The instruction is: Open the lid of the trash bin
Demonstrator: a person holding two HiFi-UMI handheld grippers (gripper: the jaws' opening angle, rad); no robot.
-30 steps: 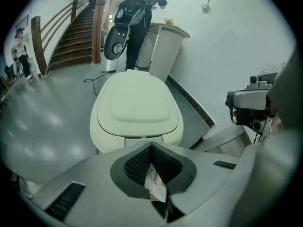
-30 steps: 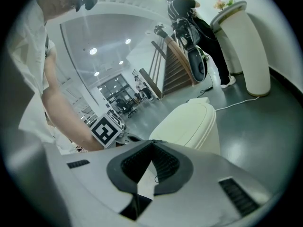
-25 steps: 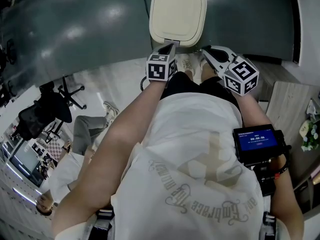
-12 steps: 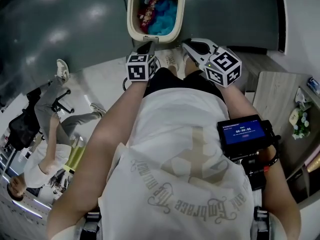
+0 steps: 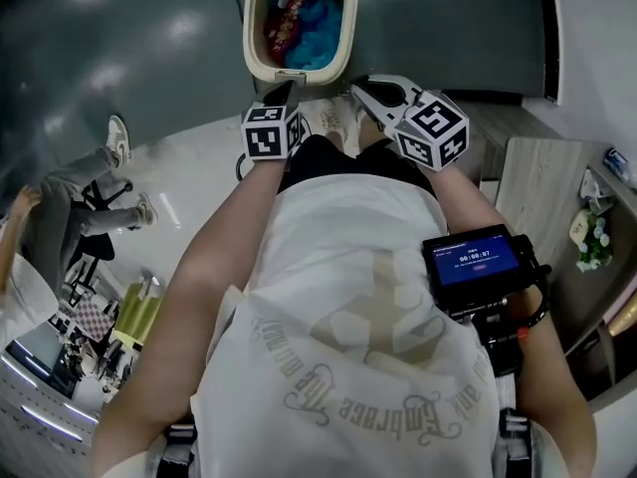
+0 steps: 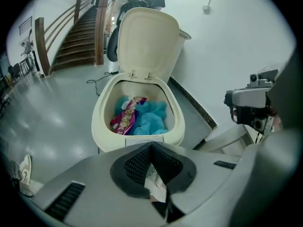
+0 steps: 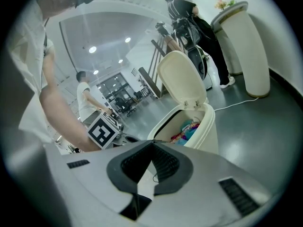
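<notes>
The cream trash bin (image 5: pixel 257 30) stands just ahead of my feet in the head view, and it holds blue bags and a red wrapper (image 5: pixel 304 20). In the left gripper view its lid (image 6: pixel 144 41) stands upright on the far hinge above the rim (image 6: pixel 101 126). The right gripper view shows the same raised lid (image 7: pixel 182 82) over the bin (image 7: pixel 206 134). My left gripper (image 5: pixel 289 88) is shut and empty, close to the near rim. My right gripper (image 5: pixel 358 90) is shut and empty too, a little right of the bin.
A person (image 5: pixel 85 182) sits by an office chair at the left. A wooden cabinet (image 5: pixel 542 182) stands at the right. A staircase (image 6: pixel 75 32) rises behind the bin. A tall white planter (image 7: pixel 246 46) and a person in black (image 7: pixel 189 18) are beyond it.
The lid lay flat over the bin a second ago; it has swung up and the rubbish inside now shows. Both grippers stay shut near the front rim.
</notes>
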